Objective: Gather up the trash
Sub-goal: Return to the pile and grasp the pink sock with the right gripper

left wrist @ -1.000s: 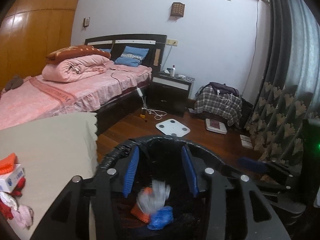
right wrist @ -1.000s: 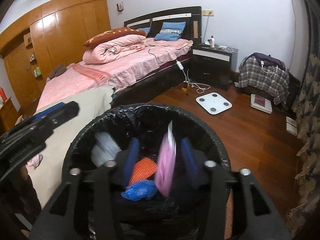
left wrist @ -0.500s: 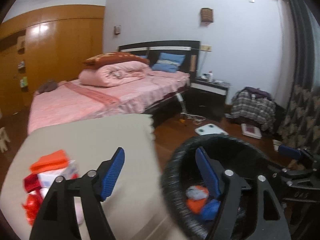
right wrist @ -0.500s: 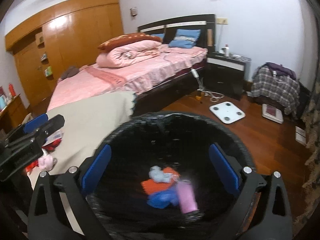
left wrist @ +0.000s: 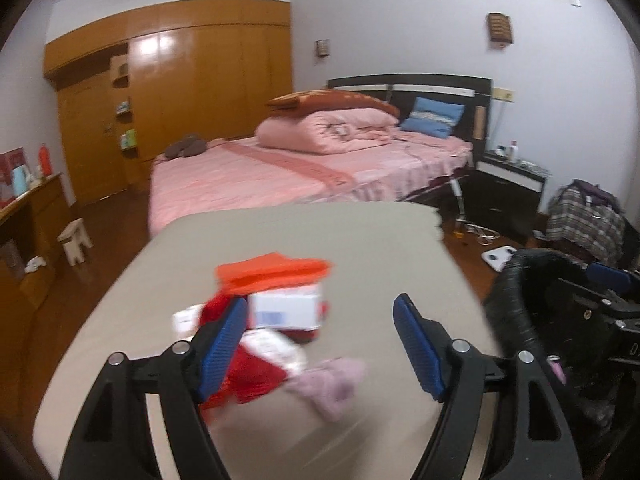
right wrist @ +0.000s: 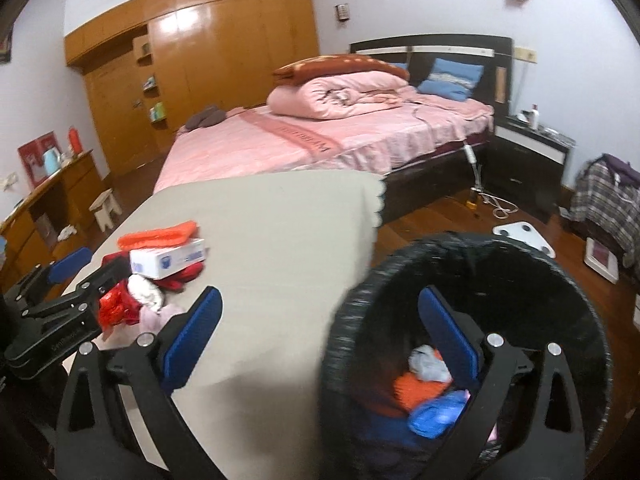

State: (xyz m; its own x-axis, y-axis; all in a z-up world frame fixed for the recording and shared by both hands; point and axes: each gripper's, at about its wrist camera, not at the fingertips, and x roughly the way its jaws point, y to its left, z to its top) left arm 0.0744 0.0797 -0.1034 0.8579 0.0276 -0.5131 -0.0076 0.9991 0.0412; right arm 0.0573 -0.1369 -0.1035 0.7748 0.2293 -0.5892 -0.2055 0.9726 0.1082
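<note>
The trash still to collect is a small heap [left wrist: 272, 332] on the near left part of the bench [left wrist: 360, 240], which is covered in a plain beige cloth. On top lies an orange knitted-looking piece [left wrist: 274, 270], draped over a small white carton with blue print [left wrist: 286, 312]; beneath and beside them are crinkly red wrappers [left wrist: 250, 374] and a pale pink wad [left wrist: 330, 380] that looks like soft tissue or cloth. All of it should be light. The carton is probably the only stiff piece and would take a pinch across its short sides, though a hard squeeze may crush it. The red film looks slippery and thin, best taken at a bunched fold. The pink wad and the orange piece are soft, so a pinch through the middle should hold. The left tool [left wrist: 320, 344] hovers just over the heap with its jaws released and nothing between the blue pads; they have just been opening. The right tool [right wrist: 320, 344] is spread wide and empty too, its jaws having just been opening, one pad over the bench and the other over the black-lined trash bin [right wrist: 472, 240] beside the bench, where orange, blue and grey scraps already lie. Beyond is a pink bed [right wrist: 320, 140].
</note>
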